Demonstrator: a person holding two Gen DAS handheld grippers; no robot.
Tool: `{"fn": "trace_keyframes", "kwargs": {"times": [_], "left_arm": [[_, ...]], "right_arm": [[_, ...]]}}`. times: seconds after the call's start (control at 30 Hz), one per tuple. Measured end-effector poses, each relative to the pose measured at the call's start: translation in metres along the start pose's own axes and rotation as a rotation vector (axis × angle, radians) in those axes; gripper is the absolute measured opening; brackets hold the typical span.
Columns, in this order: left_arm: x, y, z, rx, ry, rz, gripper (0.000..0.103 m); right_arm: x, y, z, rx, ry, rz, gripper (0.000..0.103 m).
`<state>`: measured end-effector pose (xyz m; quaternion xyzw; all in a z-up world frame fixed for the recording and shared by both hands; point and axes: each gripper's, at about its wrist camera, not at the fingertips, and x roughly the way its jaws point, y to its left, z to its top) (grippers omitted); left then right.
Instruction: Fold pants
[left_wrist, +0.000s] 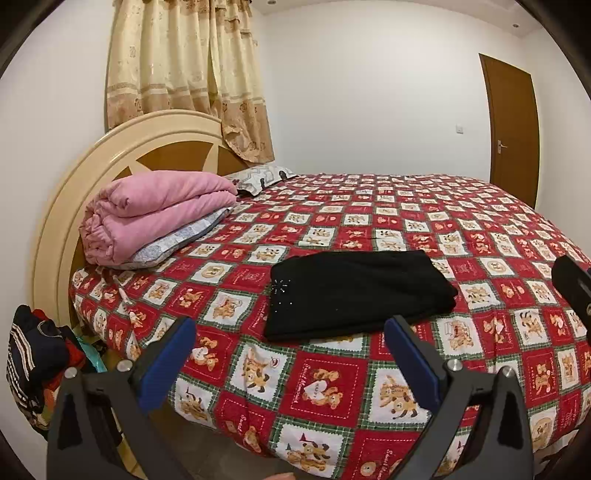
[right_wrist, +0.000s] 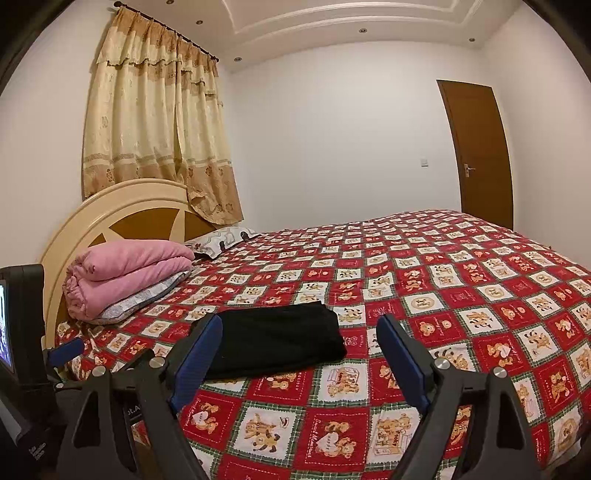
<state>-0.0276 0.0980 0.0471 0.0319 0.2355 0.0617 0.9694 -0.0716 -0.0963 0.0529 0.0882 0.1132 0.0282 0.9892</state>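
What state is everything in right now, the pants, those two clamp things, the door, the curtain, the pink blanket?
Black pants: folded, lying flat on the bedspread.
Left gripper: open, empty.
Right gripper: open, empty.
Door: closed.
Curtain: drawn shut.
Pink blanket: folded, on a pillow.

left tongs (left_wrist: 290, 332): we hold them level, blue fingers spread wide, gripping nothing | right tongs (right_wrist: 299, 332): same, spread wide, left tongs at 9 o'clock

Bedspread (right_wrist: 480, 295) open right of folded pants (right_wrist: 280, 338); pink blanket (right_wrist: 125, 275) stack near headboard, left.
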Motion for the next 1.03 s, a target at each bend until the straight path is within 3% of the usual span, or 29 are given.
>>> {"fn": "trace_keyframes", "kwargs": {"times": [1.03], "left_arm": [[0.0017, -0.0038, -0.0026, 0.022, -0.02, 0.007, 0.103]], "right_arm": [[0.0032, 0.0044, -0.0055, 0.004, 0.013, -0.005, 0.087]]}}
